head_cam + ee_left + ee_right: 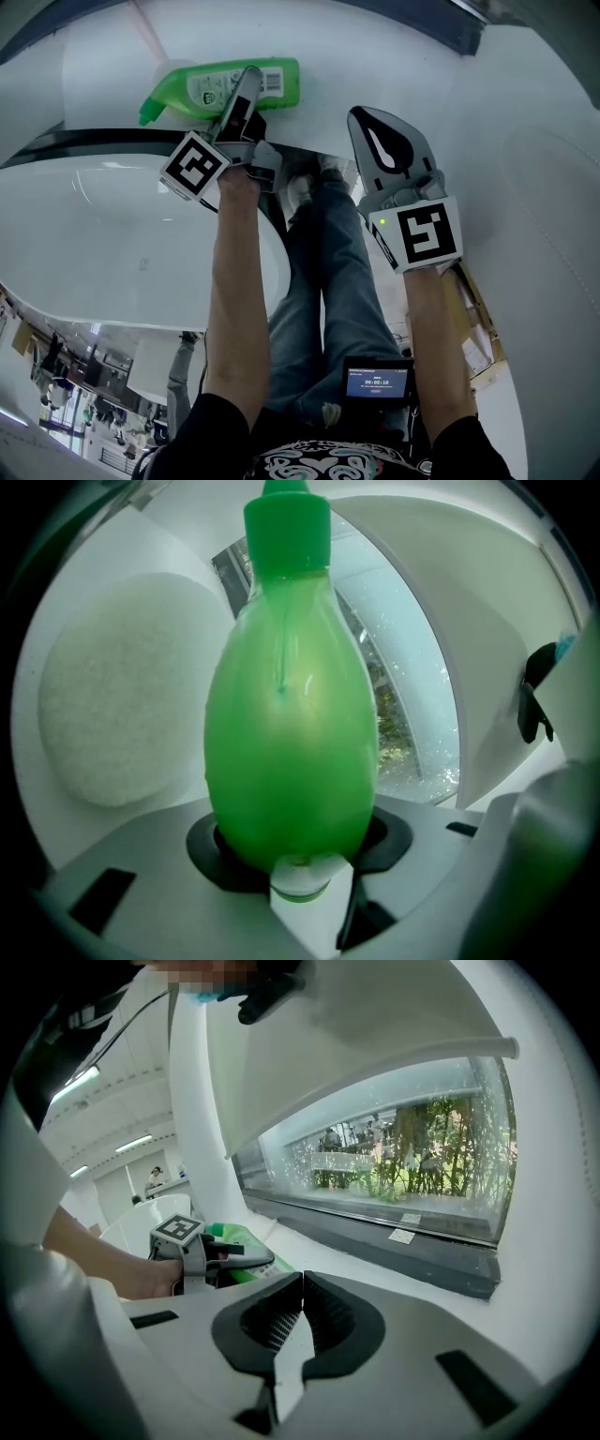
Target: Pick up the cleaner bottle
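Cleaner bottle [178, 92] on its side on the white worktop [403, 66], body between the left tongs [246, 89], cap [286, 527] pointing away from them. Left tongs spread wide, both pads against the green belly toward the base end, gripping it; no lift visible yet. Right tongs [301, 1283] closed pad to pad, holding nothing, to the right of the left tongs and clear of the bottle. Probably thin squeezable plastic, liquid inside so moderately heavy. Smooth rounded wall, likely slippery, could squirt out of the pads. Best hold judged at the widest part of the body, firm but not crushing. Neck too narrow, farthest from the tongs.
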The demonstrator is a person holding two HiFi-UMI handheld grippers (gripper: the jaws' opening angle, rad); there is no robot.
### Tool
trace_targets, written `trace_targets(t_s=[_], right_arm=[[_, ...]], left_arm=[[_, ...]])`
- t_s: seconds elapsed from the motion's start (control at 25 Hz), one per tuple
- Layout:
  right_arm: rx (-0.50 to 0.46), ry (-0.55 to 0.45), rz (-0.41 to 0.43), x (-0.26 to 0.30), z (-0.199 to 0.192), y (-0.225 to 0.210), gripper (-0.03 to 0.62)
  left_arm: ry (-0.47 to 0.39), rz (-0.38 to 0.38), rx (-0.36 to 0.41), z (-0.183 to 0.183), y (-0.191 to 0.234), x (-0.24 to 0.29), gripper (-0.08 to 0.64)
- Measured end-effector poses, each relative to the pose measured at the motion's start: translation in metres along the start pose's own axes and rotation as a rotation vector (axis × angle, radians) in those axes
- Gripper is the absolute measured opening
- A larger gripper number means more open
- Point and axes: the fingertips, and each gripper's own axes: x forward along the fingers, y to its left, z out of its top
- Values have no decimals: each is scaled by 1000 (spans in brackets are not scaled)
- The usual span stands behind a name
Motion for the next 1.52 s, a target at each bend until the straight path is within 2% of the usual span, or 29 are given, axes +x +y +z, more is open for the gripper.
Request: trace_targets(t_s=[0.08,0.16,0.36,0.52,0.68,0.96,1.2,1.36,1.52], right_arm=[[8,2,-5,6,-4,4,28],[12,7,-6,10,-7,8,28],[8,-11,-6,-6,-3,-2,28],[-1,-22,-10,1,3,1,28],[7,-51,-12,-22,13,-7,28],[3,-81,-26,-42,26,14,28],[-43,-113,-36,-62,69,25,28],[-73,-113,-57,-68,81,20,28],[-88,-120,-55,-70,86,16,28]], left_arm=[[-24,-26,-92,1,0,-1,201],[-31,-48,-121,3,0,-2,201],[-21,-79,-119,-13,-22,0,199],[-22,-104,-140,-8,-26,-4,199],[-30,-134,-135,-18,-55,-10,199],[-29,-167,-139,-14,-78,-49,199],[-16,-196,-118,3,-121,-70,199],[6,-186,-125,6,-134,-71,199],[-9,-201,-124,7,-142,-75,199]])
